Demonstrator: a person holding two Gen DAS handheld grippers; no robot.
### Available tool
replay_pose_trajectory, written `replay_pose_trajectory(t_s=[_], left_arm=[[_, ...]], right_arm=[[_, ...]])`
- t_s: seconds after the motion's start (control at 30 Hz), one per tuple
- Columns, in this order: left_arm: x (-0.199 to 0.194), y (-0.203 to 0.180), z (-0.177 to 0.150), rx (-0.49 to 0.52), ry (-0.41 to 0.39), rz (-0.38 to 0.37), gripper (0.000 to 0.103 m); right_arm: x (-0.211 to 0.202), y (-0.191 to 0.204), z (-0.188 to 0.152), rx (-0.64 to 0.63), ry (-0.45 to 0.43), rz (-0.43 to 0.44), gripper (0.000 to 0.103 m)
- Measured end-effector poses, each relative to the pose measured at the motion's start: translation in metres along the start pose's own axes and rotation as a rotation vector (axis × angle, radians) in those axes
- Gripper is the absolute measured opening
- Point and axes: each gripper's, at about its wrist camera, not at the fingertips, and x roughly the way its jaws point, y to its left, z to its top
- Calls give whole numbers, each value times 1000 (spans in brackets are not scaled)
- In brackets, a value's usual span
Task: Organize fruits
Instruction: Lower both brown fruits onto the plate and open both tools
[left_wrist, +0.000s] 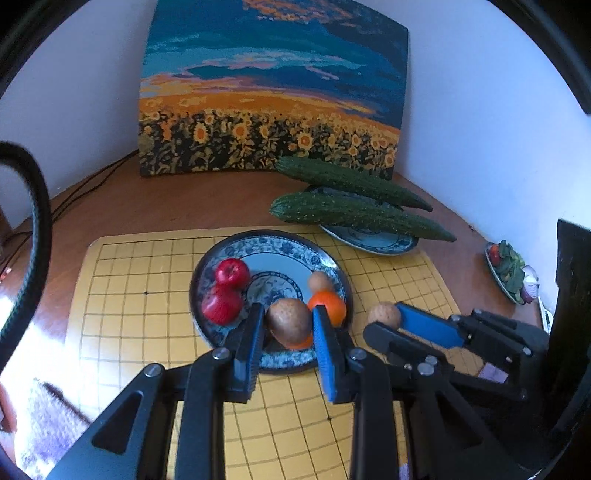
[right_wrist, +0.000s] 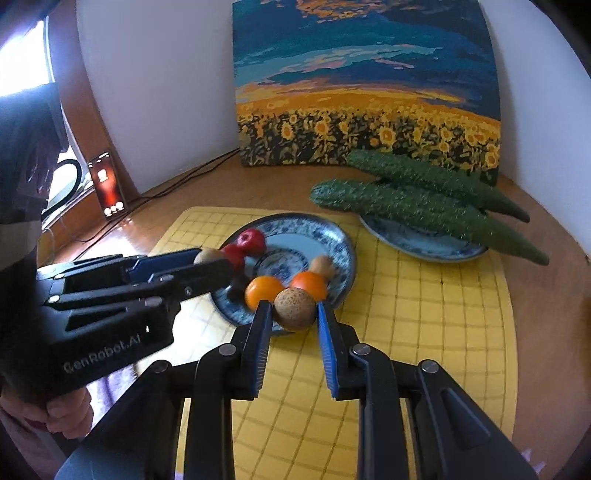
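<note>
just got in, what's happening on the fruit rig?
Both tongs are carrying a brown fruit each. The left tongs hold one over the near edge of the blue-patterned plate; the right tongs hold another just short of its rim. Two red apples and two oranges sit on the plate.

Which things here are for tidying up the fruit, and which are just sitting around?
For the job:
left gripper, holding a brown fruit
right gripper, holding another brown fruit
red apples
oranges
fruit plate

Just lying about:
cucumbers on their own plate
sunflower painting
phone
yellow grid mat
</note>
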Motion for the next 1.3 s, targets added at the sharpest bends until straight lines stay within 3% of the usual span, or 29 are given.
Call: replay_pose_trajectory(t_s=[0.23,0.6,1.3], left_arm=[[26,-1,7,-20,13,-10,28],[47,9,7,-46,26,30,28],[48,11,8,-34,13,36,27]], right_arm=[[17,-17,11,-21,-9,-30,26],[47,-25,25,-13,-26,6,26],[72,-35,31,43,-9,40,26]])
